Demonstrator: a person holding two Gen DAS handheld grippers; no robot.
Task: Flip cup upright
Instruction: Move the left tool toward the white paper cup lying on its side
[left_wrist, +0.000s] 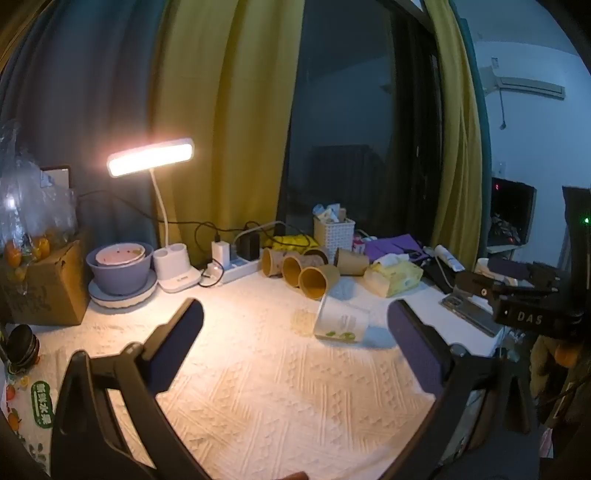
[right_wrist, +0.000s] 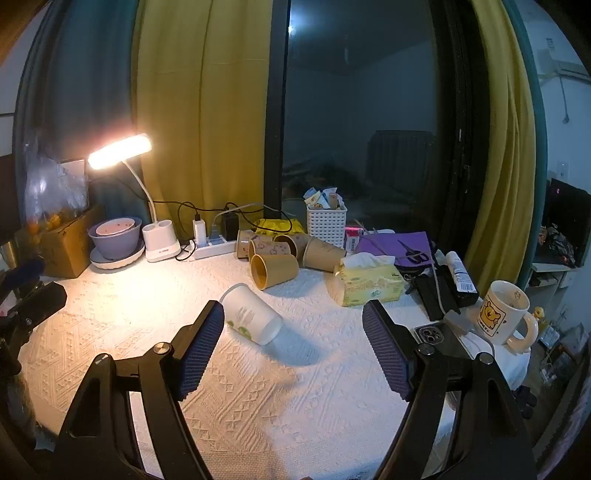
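Observation:
A frosted white cup (right_wrist: 253, 314) with green print lies on its side on the white textured tablecloth (right_wrist: 258, 387), its mouth towards the lamp. It also shows in the left wrist view (left_wrist: 341, 323), ahead between the fingers and nearer the right one. My right gripper (right_wrist: 293, 317) is open and empty, its fingers either side of the cup and a little short of it. My left gripper (left_wrist: 295, 314) is open and empty, held above the cloth. The right gripper's body (left_wrist: 517, 299) shows at the right of the left wrist view.
Several brown paper cups (right_wrist: 275, 271) lie on their sides behind the white cup. A yellow tissue pack (right_wrist: 367, 280), a white mug (right_wrist: 504, 314), a phone (right_wrist: 430, 334), a white basket (right_wrist: 327, 219), a lit desk lamp (right_wrist: 120, 151), bowls (right_wrist: 116, 236) and a power strip (right_wrist: 210, 249) ring the table.

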